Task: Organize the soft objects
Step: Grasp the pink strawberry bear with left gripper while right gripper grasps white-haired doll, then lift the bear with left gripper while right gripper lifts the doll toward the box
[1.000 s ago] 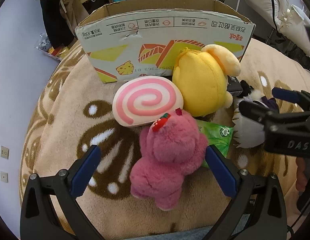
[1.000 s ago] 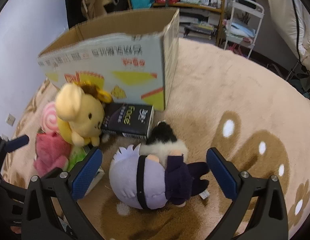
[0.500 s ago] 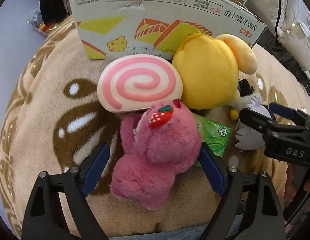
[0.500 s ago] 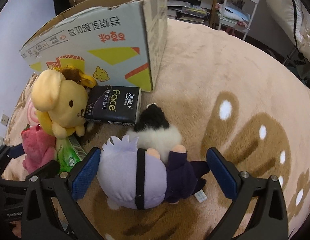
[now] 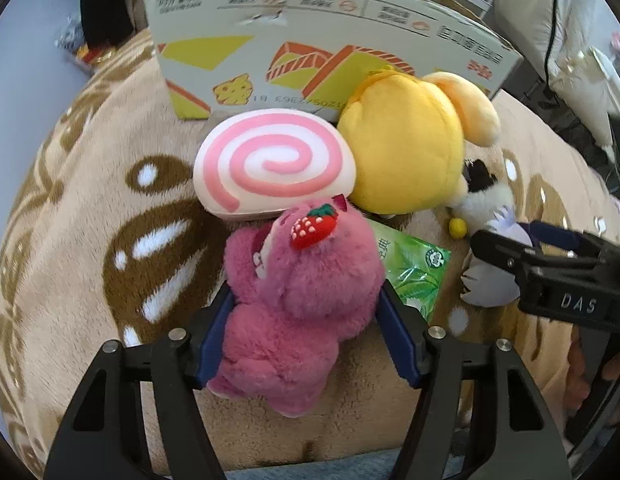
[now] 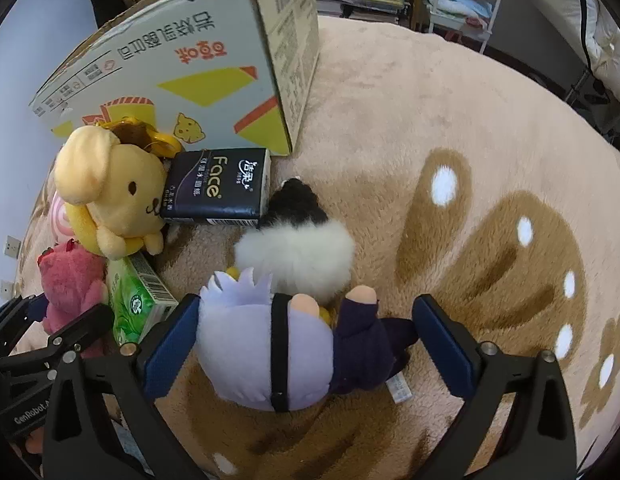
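Observation:
A pink bear plush [image 5: 302, 300] with a strawberry on its head lies on the beige rug. My left gripper [image 5: 306, 320] straddles it, its jaws closing, and both blue pads touch the bear's sides. A doll with a pale purple head [image 6: 270, 348] and a dark outfit lies between the fingers of my right gripper [image 6: 306, 320]. That gripper is open: its left pad sits close by the head and its right pad stands apart. Against the bear rest a pink swirl cushion [image 5: 270, 164] and a yellow dog plush [image 5: 402, 148].
An open cardboard box [image 5: 310, 40] stands on the rug behind the toys. A green tissue pack [image 6: 134, 300], a black tissue pack [image 6: 218, 188] and a black-and-white fluffy plush [image 6: 298, 248] lie between the two grippers. Shelves and a white cart stand at the back.
The left jaws have narrowed from wide open until the pads meet the pink bear. Both grippers have tipped further down over their toys. The right jaws keep their width.

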